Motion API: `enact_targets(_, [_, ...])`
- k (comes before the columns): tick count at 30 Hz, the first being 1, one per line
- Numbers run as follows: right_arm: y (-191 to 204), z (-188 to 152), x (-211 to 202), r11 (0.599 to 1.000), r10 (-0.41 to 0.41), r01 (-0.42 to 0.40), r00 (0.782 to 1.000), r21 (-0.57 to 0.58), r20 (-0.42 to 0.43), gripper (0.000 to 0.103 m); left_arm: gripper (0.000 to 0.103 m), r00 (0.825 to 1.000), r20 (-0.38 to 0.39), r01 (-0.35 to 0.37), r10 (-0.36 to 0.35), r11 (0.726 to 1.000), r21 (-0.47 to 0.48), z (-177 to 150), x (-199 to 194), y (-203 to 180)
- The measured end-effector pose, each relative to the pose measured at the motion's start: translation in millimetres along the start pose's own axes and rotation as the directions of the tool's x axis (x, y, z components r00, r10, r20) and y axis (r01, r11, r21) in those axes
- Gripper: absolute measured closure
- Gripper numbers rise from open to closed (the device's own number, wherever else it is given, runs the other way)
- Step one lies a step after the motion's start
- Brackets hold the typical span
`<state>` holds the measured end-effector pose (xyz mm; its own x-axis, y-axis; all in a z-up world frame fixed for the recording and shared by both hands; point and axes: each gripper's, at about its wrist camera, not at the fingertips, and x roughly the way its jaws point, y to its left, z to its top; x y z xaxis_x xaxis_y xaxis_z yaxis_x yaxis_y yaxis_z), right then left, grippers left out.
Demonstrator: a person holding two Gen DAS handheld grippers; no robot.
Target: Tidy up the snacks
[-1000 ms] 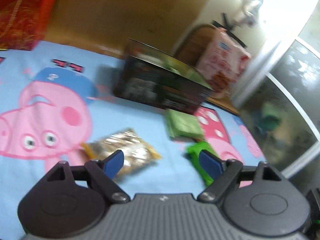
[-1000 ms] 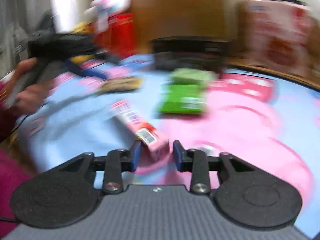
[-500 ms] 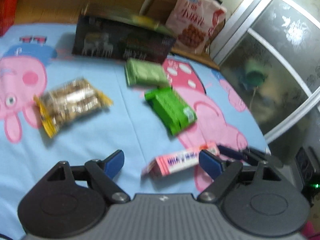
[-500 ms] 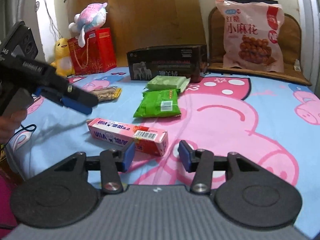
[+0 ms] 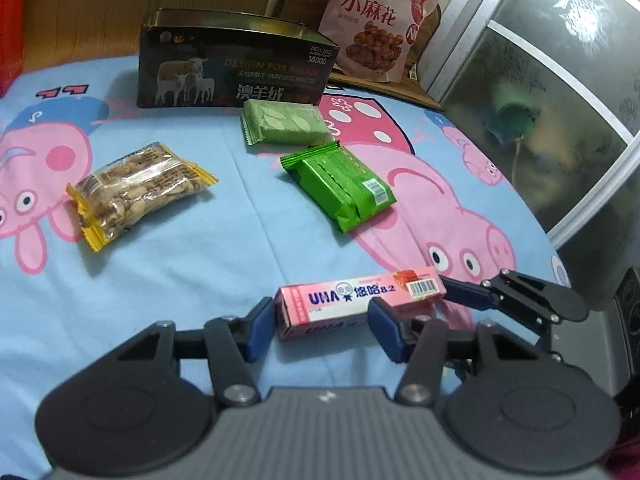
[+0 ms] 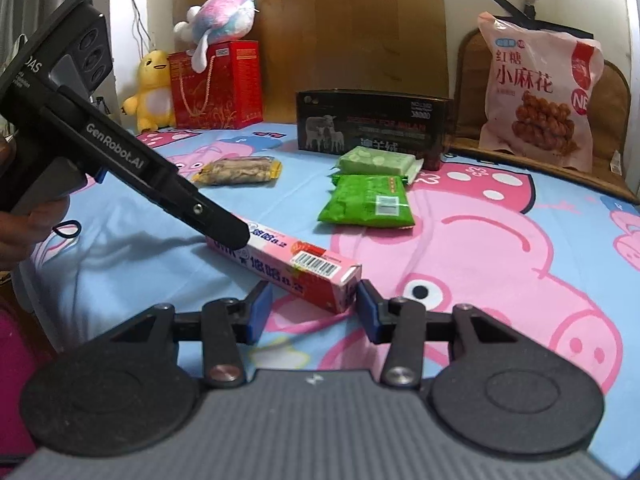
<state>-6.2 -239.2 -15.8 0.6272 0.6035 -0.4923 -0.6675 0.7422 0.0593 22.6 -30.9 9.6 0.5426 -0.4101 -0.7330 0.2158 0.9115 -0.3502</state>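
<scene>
The pink candy box (image 5: 362,305) lies flat on the cartoon bedsheet (image 5: 200,256), its long axis running crosswise between both claws. The left gripper (image 5: 320,328), jaws wide and empty, brackets its plain end; the right gripper (image 6: 314,308), also wide and empty, frames the barcode end. Either could close, I judge. Beyond sit the green packets (image 5: 344,188), then the black box (image 5: 236,68).

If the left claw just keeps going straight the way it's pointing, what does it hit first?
Most likely the pink candy box: the left claw is open, and the box's near end lies between its fingers. Farther along that line lies the bright green snack pack.
</scene>
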Motion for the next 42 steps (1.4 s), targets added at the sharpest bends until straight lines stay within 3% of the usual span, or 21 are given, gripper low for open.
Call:
enact_targets(31, [22,-2,4,0.999,-0.037,0.038,0.999,-0.027,0.019,0.046,0.048,0.999,0.030,-0.032,0.032,0.999,0.012,-14,-12,0])
enact_targets(36, [24,-5,4,0.994,-0.085,0.089,0.995,-0.064,0.052,0.025,0.047,0.999,0.030,-0.045,0.044,0.999,0.014,-15,-14,0])
enact_targets(42, [23,-8,7,0.995,-0.085,0.087,0.995,-0.053,0.048,0.018,0.045,0.998,0.031,-0.053,0.052,0.998,0.016,-16,-15,-1])
